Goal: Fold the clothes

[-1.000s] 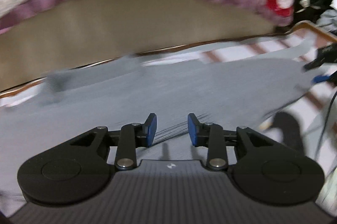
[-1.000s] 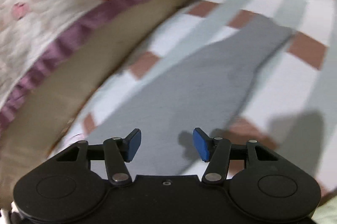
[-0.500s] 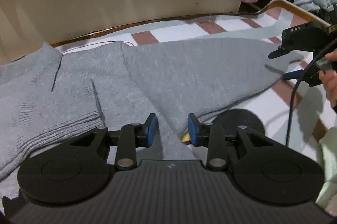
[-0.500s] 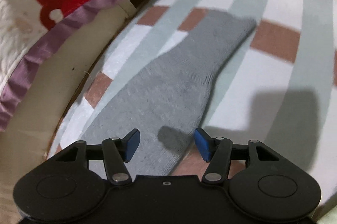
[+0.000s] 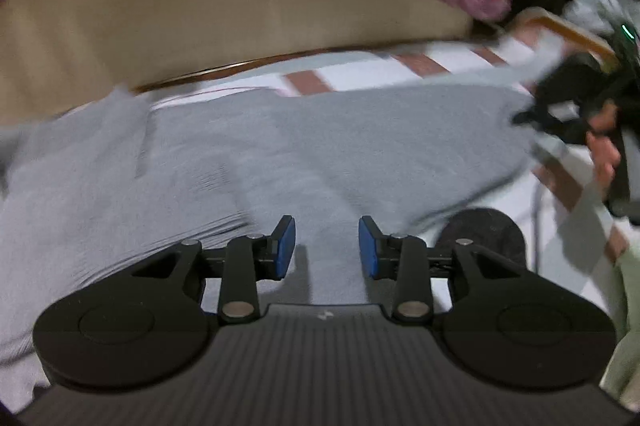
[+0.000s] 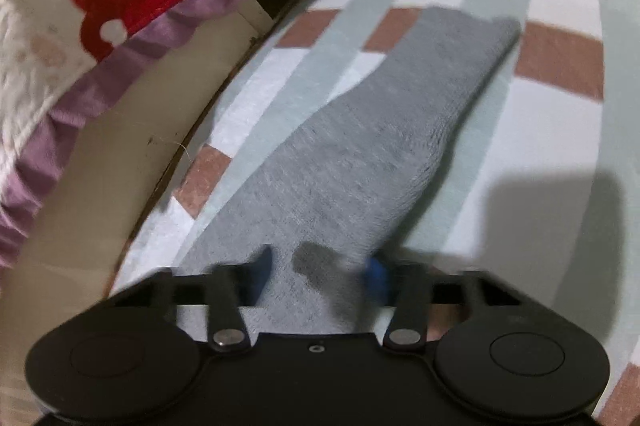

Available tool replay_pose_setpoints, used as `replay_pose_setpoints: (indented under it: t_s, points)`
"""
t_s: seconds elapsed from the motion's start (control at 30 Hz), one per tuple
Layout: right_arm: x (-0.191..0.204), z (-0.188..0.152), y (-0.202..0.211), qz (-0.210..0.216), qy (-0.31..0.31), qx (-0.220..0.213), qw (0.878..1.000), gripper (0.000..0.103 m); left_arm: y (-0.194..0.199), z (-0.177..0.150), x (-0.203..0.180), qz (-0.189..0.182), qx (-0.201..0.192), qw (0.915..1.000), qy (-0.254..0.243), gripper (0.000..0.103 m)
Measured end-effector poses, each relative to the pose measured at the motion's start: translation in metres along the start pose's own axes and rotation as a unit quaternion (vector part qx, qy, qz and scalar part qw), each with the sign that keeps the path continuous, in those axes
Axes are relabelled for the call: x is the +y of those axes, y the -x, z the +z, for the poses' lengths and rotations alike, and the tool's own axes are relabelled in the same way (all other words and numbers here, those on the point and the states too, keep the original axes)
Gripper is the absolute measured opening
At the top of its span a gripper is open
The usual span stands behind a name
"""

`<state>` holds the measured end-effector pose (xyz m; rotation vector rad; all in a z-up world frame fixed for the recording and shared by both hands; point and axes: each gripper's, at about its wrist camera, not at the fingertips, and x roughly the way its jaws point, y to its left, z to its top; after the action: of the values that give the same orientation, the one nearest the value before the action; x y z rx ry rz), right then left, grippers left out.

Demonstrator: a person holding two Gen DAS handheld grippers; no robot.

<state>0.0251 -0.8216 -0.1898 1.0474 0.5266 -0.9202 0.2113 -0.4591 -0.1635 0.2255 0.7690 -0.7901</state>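
The grey sweater [image 5: 320, 154] lies spread on the striped mat [image 6: 560, 130]. Both the left tongs [image 5: 327, 246] and right tongs [image 6: 318, 272] gape empty; apparently pre-fold, the sleeve [image 6: 384, 146] needs grasping next.

A checked mat [image 6: 556, 130], white with pale green bands and brown squares, carries everything. A grey sweater [image 5: 304, 154] lies flat on it. Taking the sweater as landmark: its body spreads leftward in the left wrist view, and one sleeve [image 6: 400, 146] stretches out over the checks away from the right wrist camera, its cuff ending on a green band. The mat's wooden rim [image 5: 224, 70] runs just beyond the sweater's far edge, touching a beige wall [image 5: 240, 14].
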Motion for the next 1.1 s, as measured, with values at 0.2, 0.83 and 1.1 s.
replay_pose_setpoints:
  t_s: [0.2,0.83,1.1]
  points:
    - [0.054,-0.016,0.043,0.115,0.093,-0.089,0.985,0.011,0.033,-0.006,0.048,0.05,-0.023,0.9978,0.037,0.037]
    - [0.206,-0.305,0.087,0.268,0.754,0.06,0.597,0.059,0.094,-0.051,0.156,0.131,-0.062,0.9757,0.164,0.043]
    - [0.168,-0.203,0.062,0.223,0.72,0.124,0.645,0.072,0.055,-0.036,0.072,0.092,-0.06,0.9936,-0.027,0.06]
